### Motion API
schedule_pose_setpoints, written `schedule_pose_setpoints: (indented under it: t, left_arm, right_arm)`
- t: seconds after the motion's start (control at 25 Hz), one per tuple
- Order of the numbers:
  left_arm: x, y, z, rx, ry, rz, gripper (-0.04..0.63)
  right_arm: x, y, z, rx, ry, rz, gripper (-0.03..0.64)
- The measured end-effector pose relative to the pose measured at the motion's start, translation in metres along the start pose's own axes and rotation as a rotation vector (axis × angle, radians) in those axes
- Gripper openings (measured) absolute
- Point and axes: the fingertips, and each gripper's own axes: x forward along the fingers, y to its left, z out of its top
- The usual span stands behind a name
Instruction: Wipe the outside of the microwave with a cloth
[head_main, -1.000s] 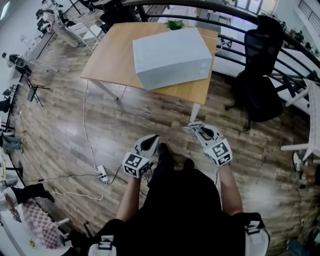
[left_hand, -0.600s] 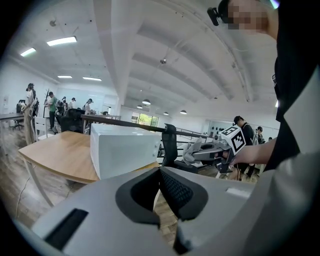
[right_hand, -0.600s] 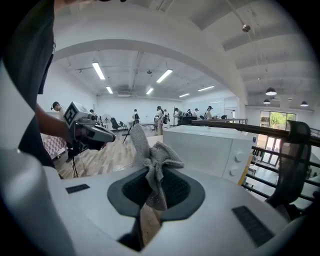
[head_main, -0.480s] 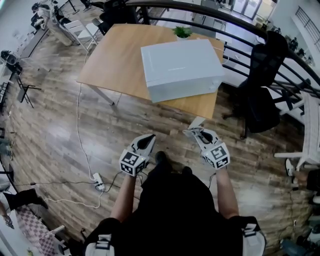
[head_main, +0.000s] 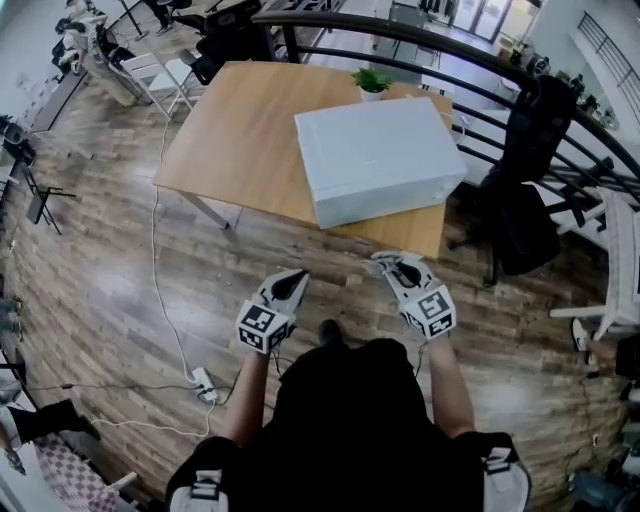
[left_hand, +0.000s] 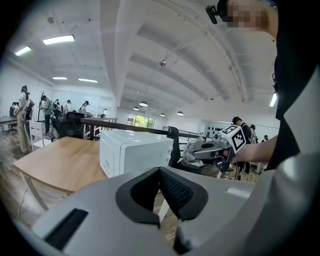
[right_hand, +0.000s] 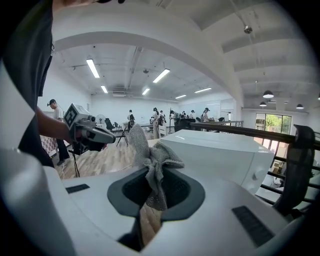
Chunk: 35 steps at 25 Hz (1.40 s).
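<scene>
Head view: one person stands on the wood floor at the near side of one table, with two grippers held out in front, both short of the table's near edge.
Microwave: count 1. White box, standing on the right part of the table, close to its near edge. Neither gripper touches it.
Cloth: count 1. Grey, bunched, clamped in the right-hand tool. Its loose end stands up above the jaws. It is apart from the microwave.
Left gripper: count 1. Jaws are closed together with nothing between them. It is held left of the microwave's near corner, over the floor.
Right gripper: count 1. Jaws are pressed onto the cloth. It is held just near of the table's right near corner.
Plant: count 1. Small, green and potted, at the table's far edge, just beyond the microwave.
Office chair: count 1 at this spot. Black, right of the table, beside the dark railing.
Power strip: count 1. White, on the floor at near left, with a pale cable running toward the table.
</scene>
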Motion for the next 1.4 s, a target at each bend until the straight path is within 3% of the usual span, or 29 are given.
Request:
schedule_pose_setpoints:
  t: [0.48,0.92,1.16,1.4]
  left_arm:
    - [-0.012,0.04,-0.004,-0.057,0.03,0.099,0.0]
    - [0.018,0.056,0.033,-0.022,0.038,0.231,-0.001]
    - [0.028,0.057,0.027,-0.035,0.063,0.221,0.0]
    - [0.035,0.09,0.03,-0.034,0.052,0.183,0.0]
  right_arm:
    - [0.07,-0.005,0.036,-0.011,-0.026,0.122,0.04]
    - [0.134,-0.029,0.088,-0.07,-0.078,0.296,0.04]
    - [0.155,-0.02,0.097,-0.057,-0.079,0.336,0.04]
    - [0.183,-0.021,0.106,-0.055,-0.056,0.3,0.04]
